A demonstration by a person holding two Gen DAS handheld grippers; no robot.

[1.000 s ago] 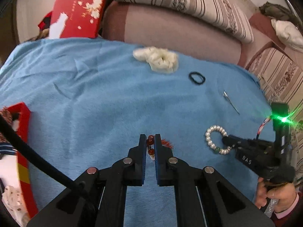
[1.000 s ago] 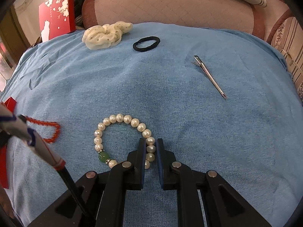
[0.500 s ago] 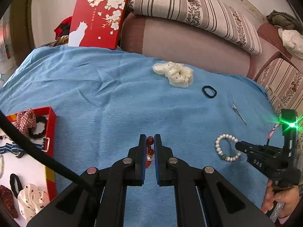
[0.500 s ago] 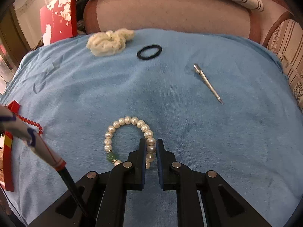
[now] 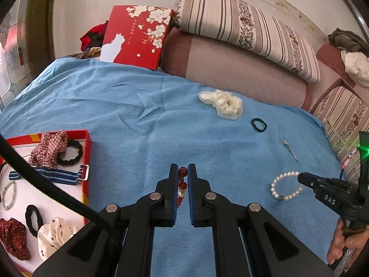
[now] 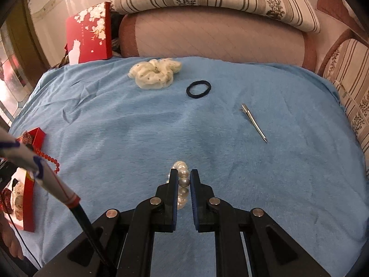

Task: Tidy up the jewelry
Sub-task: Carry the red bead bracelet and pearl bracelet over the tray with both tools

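Note:
My left gripper [image 5: 183, 169] is shut on a red bead bracelet [image 5: 183, 172], held above the blue cloth; its beads also hang at the left in the right wrist view [image 6: 49, 158]. My right gripper [image 6: 184, 173] is shut on a pearl bracelet [image 6: 183, 180], which hangs edge-on between the fingers. In the left wrist view the pearl bracelet [image 5: 284, 188] shows at the right gripper's tips [image 5: 302, 177]. A red tray [image 5: 86, 161] at the left holds scrunchies, hair ties and a striped band.
On the blue cloth [image 6: 138, 127] lie a cream scrunchie [image 6: 154, 72], a black hair tie [image 6: 198, 89] and a silver hair clip [image 6: 253, 122]. A red flowered box [image 5: 136, 37] leans at the back. A sofa with striped cushions [image 6: 219, 32] borders the far side.
Both grippers have risen with their bracelets. The left one carried the red beads toward the tray, which has come into view. The pearl bracelet left the cloth and now hangs edge-on.

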